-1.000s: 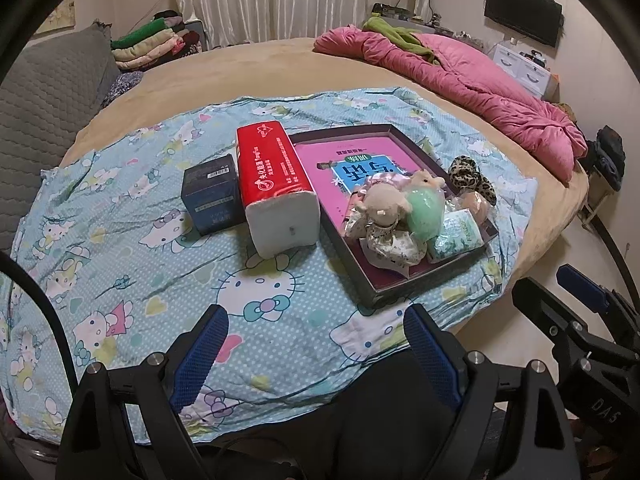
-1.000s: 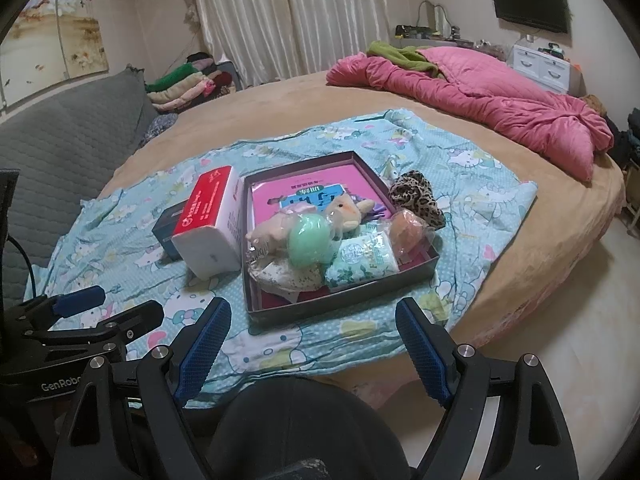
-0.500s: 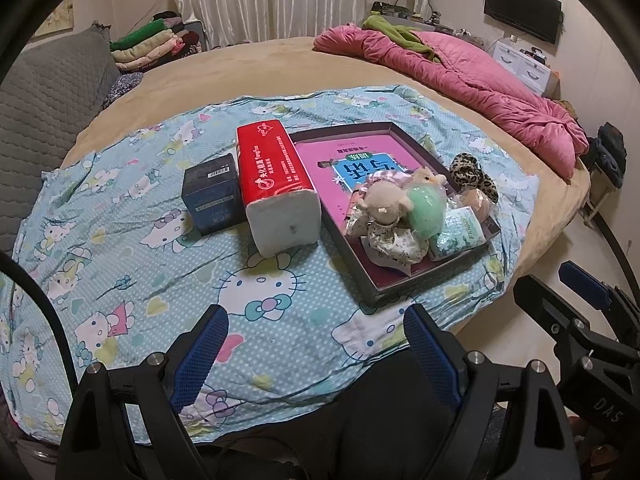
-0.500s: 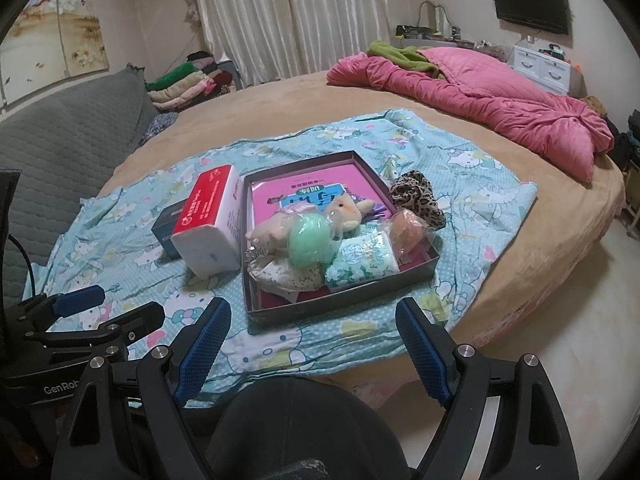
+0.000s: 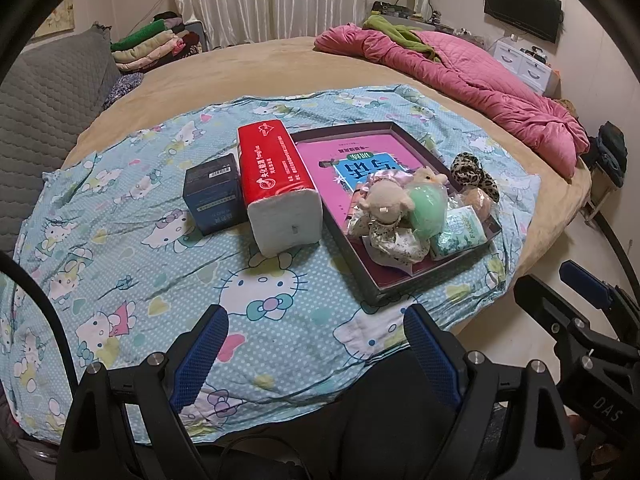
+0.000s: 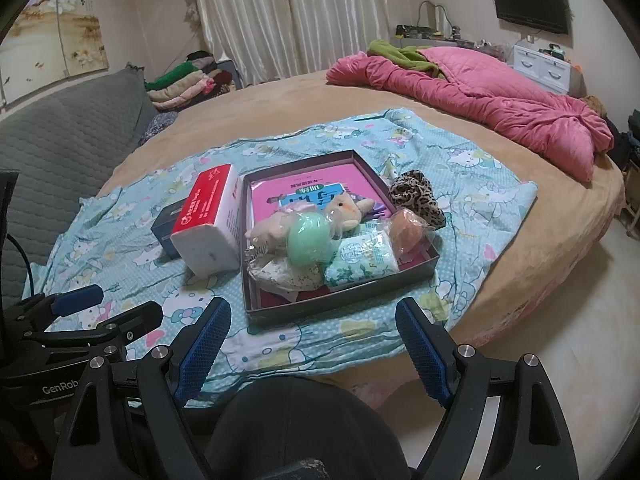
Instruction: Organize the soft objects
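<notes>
A dark shallow box (image 5: 376, 290) (image 6: 344, 304) lies on a blue cartoon-print sheet (image 5: 132, 240) on the bed. It holds a pink book (image 5: 344, 164), a beige plush toy (image 5: 386, 202) (image 6: 276, 228), a mint green ball (image 5: 428, 212) (image 6: 308, 238), a floral tissue pack (image 5: 460, 232) (image 6: 362, 258) and an orange bagged item (image 6: 406, 230). A leopard-print fabric piece (image 5: 474, 174) (image 6: 418, 196) lies by the box's far right side. My left gripper (image 5: 316, 350) and right gripper (image 6: 312, 344) are both open and empty, held back from the bed's near edge.
A red and white tissue pack (image 5: 278, 184) (image 6: 212, 220) and a dark blue box (image 5: 212, 196) stand left of the dark box. A pink quilt (image 5: 460, 80) (image 6: 480, 92) lies at the far right. Folded clothes (image 5: 148, 46) and a grey sofa (image 5: 44, 92) are at left.
Both views have shifted only slightly; the objects on the bed have not moved. Both grippers stay open.
</notes>
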Tool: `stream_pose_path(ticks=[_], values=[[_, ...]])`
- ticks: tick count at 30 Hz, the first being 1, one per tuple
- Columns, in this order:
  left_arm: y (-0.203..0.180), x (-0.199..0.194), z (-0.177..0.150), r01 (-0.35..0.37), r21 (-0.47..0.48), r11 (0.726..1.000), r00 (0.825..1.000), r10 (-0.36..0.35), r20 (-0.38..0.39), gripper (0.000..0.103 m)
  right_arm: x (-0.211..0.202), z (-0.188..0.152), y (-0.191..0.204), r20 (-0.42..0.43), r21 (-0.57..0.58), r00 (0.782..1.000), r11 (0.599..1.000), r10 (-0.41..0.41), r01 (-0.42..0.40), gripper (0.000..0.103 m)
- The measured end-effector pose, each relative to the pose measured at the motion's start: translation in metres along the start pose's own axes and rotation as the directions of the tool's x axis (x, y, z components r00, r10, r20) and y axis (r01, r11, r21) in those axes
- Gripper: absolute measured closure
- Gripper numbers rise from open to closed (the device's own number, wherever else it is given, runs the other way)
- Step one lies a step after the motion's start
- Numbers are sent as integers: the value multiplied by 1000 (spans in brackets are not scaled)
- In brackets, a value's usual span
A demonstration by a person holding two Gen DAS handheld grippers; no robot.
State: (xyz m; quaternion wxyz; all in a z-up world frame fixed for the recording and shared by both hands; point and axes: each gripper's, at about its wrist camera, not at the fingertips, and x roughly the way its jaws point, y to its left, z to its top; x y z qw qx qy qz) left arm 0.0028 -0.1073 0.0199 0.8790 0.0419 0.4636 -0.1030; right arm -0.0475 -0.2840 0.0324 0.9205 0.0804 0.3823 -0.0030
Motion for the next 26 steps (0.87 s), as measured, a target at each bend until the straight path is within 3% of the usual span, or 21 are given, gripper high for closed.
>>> stream_pose_path(ticks=[26], values=[[-3,5,-5,-1,25,1000,1000,1,-3,14,6,-1,-2,-14,15,1000,1000,-3,4,17]])
